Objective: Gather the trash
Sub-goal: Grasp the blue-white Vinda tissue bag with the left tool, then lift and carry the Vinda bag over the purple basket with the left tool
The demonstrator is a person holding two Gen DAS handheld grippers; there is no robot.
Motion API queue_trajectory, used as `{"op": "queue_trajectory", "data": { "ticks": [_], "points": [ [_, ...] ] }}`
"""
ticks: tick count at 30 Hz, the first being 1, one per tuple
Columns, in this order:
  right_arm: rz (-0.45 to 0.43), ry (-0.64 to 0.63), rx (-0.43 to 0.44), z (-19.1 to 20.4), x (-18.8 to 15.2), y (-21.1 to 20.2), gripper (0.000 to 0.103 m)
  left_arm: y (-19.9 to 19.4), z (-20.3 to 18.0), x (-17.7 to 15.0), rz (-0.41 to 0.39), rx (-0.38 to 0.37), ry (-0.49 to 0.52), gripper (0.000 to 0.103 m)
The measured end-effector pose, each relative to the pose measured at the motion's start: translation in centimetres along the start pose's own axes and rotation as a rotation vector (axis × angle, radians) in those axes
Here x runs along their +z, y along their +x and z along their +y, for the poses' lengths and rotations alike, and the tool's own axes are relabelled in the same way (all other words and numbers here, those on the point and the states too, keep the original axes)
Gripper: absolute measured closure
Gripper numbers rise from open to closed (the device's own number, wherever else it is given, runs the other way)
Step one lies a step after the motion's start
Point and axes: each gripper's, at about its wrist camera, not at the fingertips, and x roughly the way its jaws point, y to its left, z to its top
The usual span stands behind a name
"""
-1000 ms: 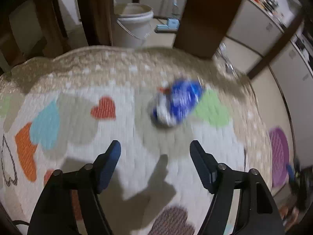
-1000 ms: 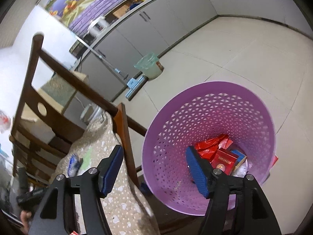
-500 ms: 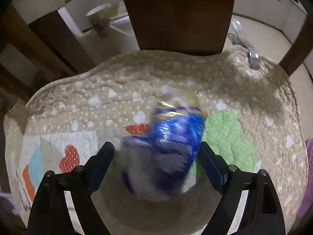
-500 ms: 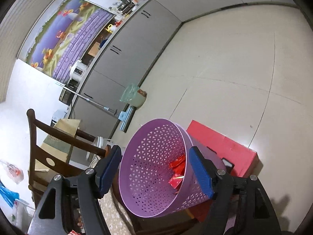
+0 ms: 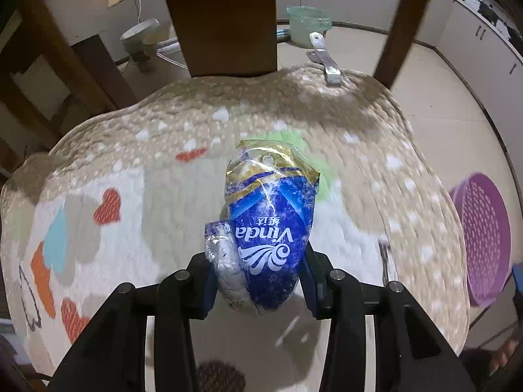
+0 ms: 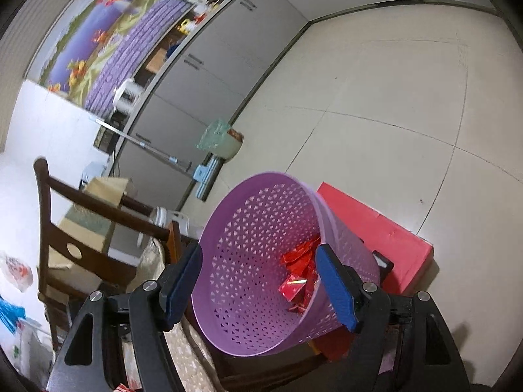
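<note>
Our left gripper's (image 5: 258,281) fingers have just been closing and now pinch a crumpled blue tissue wrapper (image 5: 271,228) on the quilted chair cushion (image 5: 130,179). Our right gripper (image 6: 258,290) stands wide, its fingers either side of the tilted purple basket (image 6: 248,248); we cannot tell whether they press its wall. The wrapper looks light, soft and slippery, so we grip its bunched middle.

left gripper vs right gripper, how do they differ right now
The left gripper has just been closing and its jaws now pinch a crumpled blue tissue wrapper over the heart-patterned cushion. The right gripper holds the purple basket with one finger inside its wall and one outside, jaws wider apart. Both have black frames with blue pads.
</note>
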Motion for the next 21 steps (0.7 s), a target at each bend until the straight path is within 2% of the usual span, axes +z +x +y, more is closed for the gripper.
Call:
{"op": "queue_trajectory", "data": {
  "ticks": [4, 9, 11, 13, 16, 21],
  "points": [
    [0.033, -0.080, -0.001, 2.1, -1.1, 1.3, 0.026, -1.3, 0.2, -1.9, -0.009, -0.050, 0.013, 0.062],
    [0.091, -0.199, 0.032, 5.8, -3.1, 3.4, 0.026, -1.9, -0.5, -5.2, 0.022, -0.102, 0.054, 0.060],
    [0.109, -0.242, 0.051, 7.0, -3.9, 4.0, 0.026, -1.8, -0.3, -5.9, 0.023, -0.124, 0.069, 0.056],
    [0.120, -0.298, 0.081, 8.7, -4.9, 4.5, 0.026, -2.2, 0.1, -6.7, 0.013, -0.130, 0.067, 0.051],
    [0.147, -0.360, 0.134, 10.8, -6.2, 5.1, 0.026, -2.5, 1.3, -7.4, 0.002, -0.138, 0.040, 0.051],
    [0.264, -0.390, 0.252, 13.6, -8.8, 7.3, 0.026, -2.0, 2.8, -8.9, 0.010, -0.172, -0.010, 0.051]
  ]
}}
